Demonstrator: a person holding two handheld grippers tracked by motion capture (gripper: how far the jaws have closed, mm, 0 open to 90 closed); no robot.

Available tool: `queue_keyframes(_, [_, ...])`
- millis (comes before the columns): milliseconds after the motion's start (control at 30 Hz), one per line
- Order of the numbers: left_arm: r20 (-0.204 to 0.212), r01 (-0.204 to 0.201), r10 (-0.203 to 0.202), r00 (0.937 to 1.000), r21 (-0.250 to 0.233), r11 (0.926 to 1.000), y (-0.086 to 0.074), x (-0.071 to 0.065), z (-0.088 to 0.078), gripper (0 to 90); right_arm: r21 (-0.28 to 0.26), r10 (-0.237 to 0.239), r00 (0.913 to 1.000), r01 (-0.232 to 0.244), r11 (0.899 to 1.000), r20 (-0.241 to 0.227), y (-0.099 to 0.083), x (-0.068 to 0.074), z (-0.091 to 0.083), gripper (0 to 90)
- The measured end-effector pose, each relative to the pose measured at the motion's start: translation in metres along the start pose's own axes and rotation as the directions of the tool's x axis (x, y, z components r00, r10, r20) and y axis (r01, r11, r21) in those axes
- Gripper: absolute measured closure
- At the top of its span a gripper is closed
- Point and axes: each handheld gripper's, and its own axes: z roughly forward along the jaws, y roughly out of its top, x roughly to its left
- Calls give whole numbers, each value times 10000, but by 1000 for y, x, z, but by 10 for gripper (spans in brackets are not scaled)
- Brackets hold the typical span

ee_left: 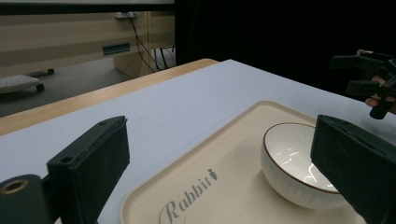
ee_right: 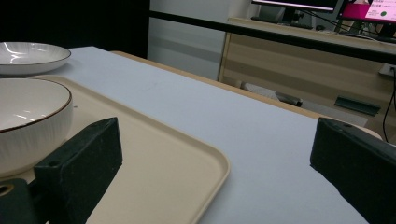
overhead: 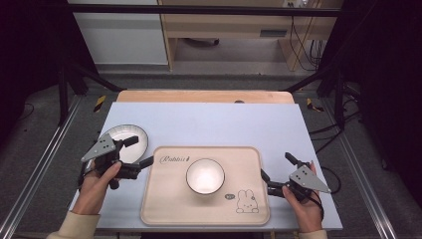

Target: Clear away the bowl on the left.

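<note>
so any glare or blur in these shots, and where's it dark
High view: the bowl blows out nearly white, and both side edges fall to black. Left gripper view: window-like glints inside the bowl, black backdrop, near jaws soft. Right gripper view: the plate shines, and the far monitor is blurred.

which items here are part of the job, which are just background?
In play: left gripper, fingers open beside the plate; bowl on the tray; right gripper, open, off the tray's edge.
Background: cabinet, cables, table.

Tray (ee_left: pixel 243 154) reads "Rabbit" in script w/ small carrot mark; bunny drawing at its near-right corner.
</note>
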Motion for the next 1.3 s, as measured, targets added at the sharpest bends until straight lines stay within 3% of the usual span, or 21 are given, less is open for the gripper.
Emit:
queue_keyframes(400, [-495, -153, 155, 9987, 41, 9999, -12, 11, -15, 47, -1, -16, 10000, 16, 10000, 7, 0, 0, 0, 25])
queue_keyframes(767, [-1300, -128, 117, 9915, -71, 9999, -28, 29, -26, 51, 30, -43, 10000, 43, 10000, -27, 0, 1, 1, 24])
queue_keyframes(967, [-1292, -135, 130, 9915, -33, 9999, -37, 36, -27, 50, 32, -83, 10000, 83, 10000, -47, -1, 1, 1, 24])
queue_keyframes(1300, [-877, -204, 260, 9958, 635, 9978, -54, 37, -19, 50, 74, -91, 9999, 92, 9999, -98, -1, 1, 2, 24])
